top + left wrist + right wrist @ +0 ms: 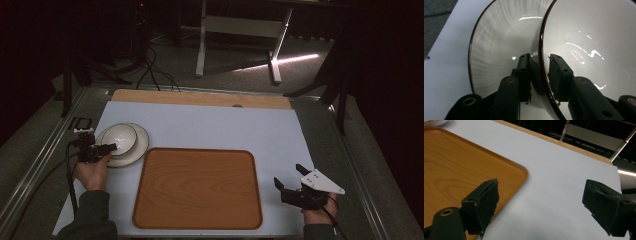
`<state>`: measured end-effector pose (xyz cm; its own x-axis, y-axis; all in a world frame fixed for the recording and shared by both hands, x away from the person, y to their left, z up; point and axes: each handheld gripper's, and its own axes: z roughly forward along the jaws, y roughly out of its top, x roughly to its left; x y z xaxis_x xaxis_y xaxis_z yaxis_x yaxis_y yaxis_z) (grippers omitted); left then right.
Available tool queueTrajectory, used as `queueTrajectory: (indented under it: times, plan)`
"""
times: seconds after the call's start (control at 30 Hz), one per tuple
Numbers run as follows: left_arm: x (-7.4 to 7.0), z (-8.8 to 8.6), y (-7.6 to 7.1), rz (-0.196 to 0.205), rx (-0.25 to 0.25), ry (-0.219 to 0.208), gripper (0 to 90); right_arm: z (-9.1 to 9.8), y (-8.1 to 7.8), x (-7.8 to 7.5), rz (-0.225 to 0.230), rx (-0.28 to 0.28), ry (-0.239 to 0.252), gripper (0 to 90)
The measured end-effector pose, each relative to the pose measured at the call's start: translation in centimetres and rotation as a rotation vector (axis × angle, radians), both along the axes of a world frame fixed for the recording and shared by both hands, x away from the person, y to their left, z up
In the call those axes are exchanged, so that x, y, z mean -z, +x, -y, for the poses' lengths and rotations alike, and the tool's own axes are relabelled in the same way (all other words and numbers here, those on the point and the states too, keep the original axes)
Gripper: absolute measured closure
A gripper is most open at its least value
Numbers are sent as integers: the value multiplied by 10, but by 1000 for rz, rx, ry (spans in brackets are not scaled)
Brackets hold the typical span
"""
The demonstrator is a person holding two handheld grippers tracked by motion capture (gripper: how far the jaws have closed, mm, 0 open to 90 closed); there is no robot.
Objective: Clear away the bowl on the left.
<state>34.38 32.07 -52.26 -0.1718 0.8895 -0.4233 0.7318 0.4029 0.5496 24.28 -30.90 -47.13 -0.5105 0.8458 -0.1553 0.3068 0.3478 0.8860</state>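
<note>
While a person's forearms enter from the bottom of the high view, the left gripper (111, 147) reaches onto the near rim of a white bowl (120, 137) that sits inside a wider white plate (139, 148) at the left of a pale mat (210, 127). A wooden tray (197, 187) lies bare just right of the plate, near the mat's front edge. The right gripper (288, 176) hovers off the tray's right side, over the mat, with a grey three-cornered plate on top and its jaws spread apart around nothing.

In the left gripper view, the left gripper (541, 65) straddles the bowl's (594, 37) dark-edged rim: one jaw stands outside the wall and the other inside, both pads close against it, clamped on the rim. The plate (499, 45), ribbed and glossy, spreads beneath and to the left, resting on the mat (446, 55).

In the right gripper view, the right gripper (541, 202) is released, its two black jaws set wide with only the mat (554, 170) between them. The tray's (454, 167) rounded corner lies beside the left-hand jaw, touching neither.
</note>
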Motion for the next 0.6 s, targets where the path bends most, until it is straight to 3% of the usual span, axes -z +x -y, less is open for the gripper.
queueTrajectory:
  times: [0.17,0.47,0.53,0.6]
  plan:
    - [3,-4,-3,19,-4,-97,774,0,0,0,2,-1,-1,134]
    - [5,-5,-5,47,3,-148,800,1,0,-1,5,2,4,134]
    - [9,-7,-6,71,8,-199,799,1,0,-1,5,1,4,134]
    - [8,-6,-6,74,5,-184,800,1,0,-1,5,1,4,134]
